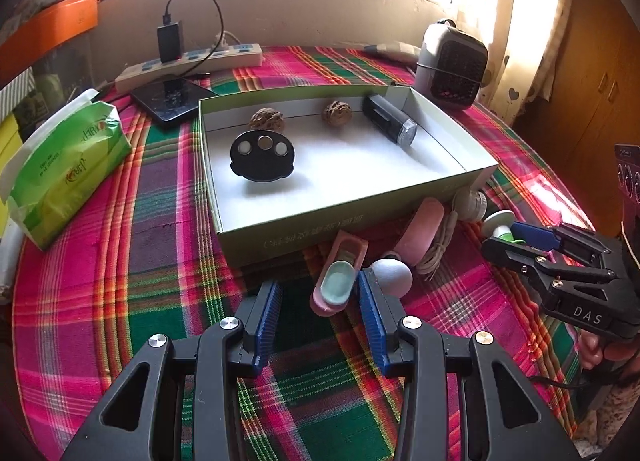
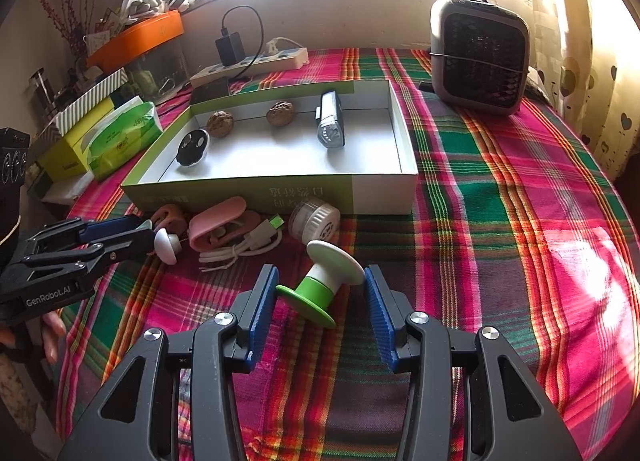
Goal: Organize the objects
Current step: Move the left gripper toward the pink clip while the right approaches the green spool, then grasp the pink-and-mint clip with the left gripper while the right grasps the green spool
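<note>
**Both grippers low over the clutter in front of the box**

On my far left lies a green tissue pack on the plaid tablecloth. Next comes the open box, holding a black disc, two walnuts and a black torch near its right wall.

My left gripper has its jaws apart and grips nothing. A pink case with a pale blue lid lies between the blue pads, nearer the right one; I cannot tell whether it touches. A grey-white ball sits just beside that pad, then a pink pouch, a coiled white cable and a ribbed white cap, all in front of the box.

My right gripper also stands parted, with the green-and-white spool tilted between its pads, resting on the cloth. A small fan heater stands behind, far right.
</note>
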{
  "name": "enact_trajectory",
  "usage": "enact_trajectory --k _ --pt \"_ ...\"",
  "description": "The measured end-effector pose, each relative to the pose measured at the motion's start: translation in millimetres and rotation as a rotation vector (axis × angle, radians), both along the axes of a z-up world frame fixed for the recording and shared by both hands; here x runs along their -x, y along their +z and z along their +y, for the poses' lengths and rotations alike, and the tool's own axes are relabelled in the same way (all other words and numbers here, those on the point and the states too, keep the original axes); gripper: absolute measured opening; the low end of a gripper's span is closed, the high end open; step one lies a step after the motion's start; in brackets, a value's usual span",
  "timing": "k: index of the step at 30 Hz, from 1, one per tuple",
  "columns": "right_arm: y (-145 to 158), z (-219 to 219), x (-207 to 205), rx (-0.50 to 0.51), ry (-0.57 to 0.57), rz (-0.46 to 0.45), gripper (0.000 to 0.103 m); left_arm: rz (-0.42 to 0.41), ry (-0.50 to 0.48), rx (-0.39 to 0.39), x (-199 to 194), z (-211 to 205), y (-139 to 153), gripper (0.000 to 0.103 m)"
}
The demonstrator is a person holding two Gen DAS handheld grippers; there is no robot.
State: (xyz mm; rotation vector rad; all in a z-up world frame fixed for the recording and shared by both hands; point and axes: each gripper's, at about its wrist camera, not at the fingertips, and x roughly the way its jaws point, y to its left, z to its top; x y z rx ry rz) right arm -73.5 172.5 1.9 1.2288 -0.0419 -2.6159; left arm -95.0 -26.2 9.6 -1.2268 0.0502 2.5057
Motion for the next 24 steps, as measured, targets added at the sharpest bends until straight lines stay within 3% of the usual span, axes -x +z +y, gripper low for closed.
enact_trajectory --k 12,24 --pt "-2.0 3.6 2.6 0.014 -0.006 -0.015 0.045 0.017 -0.006 0.068 8.0 13.0 -2.5 0.037" --pt "-2.5 4.1 7.4 0.011 0.002 -0.016 0.045 0.024 0.041 0.083 8.5 17.4 -3.2 0.035"
